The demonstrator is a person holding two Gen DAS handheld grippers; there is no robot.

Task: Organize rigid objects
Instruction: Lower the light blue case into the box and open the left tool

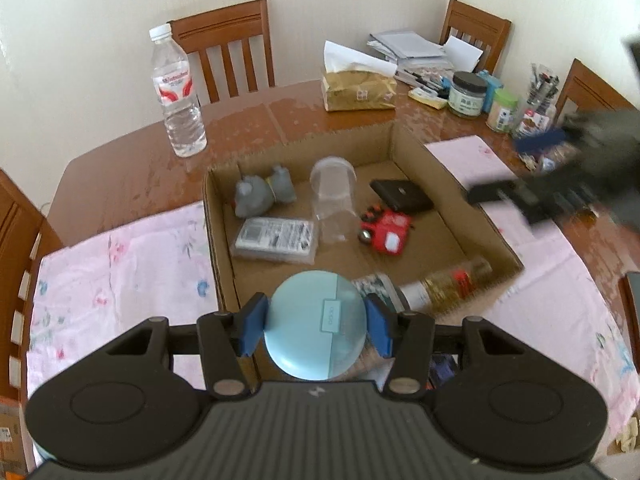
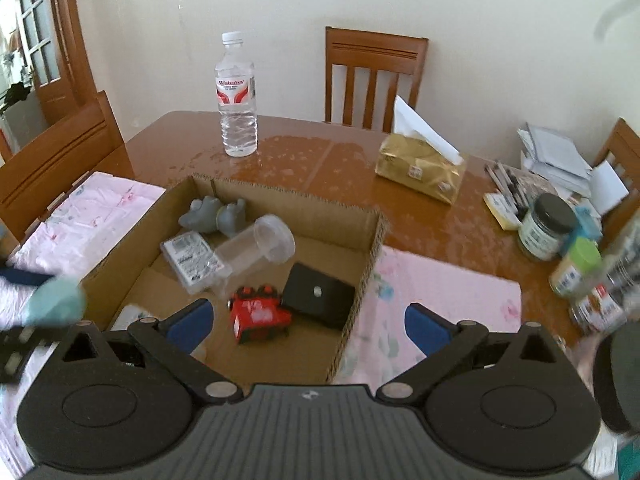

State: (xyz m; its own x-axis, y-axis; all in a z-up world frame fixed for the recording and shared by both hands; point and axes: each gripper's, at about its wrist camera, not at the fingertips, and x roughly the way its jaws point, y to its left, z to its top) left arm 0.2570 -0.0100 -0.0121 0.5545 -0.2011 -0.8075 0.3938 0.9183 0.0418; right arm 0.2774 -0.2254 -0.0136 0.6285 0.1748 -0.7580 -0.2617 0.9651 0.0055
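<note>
Wooden surface (image 2: 312, 168) carrying an open cardboard box (image 1: 416, 160) on pink cloth (image 1: 120, 264). Box contents: clear jar (image 1: 334, 196), grey figure (image 1: 260, 194), black case (image 1: 402, 196), red toy (image 1: 386, 230). Left tongs (image 1: 316, 326) clamped on a round pale-blue case (image 1: 312, 324) above the box's near edge. Right tongs (image 2: 306, 326) spread apart, holding nothing, over the box's right wall.

One box (image 1: 420, 168), four chairs (image 1: 228, 44).

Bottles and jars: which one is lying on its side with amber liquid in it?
The glass bottle at the box's near right corner. The water bottle stands upright; the plastic jar lies empty.
</note>
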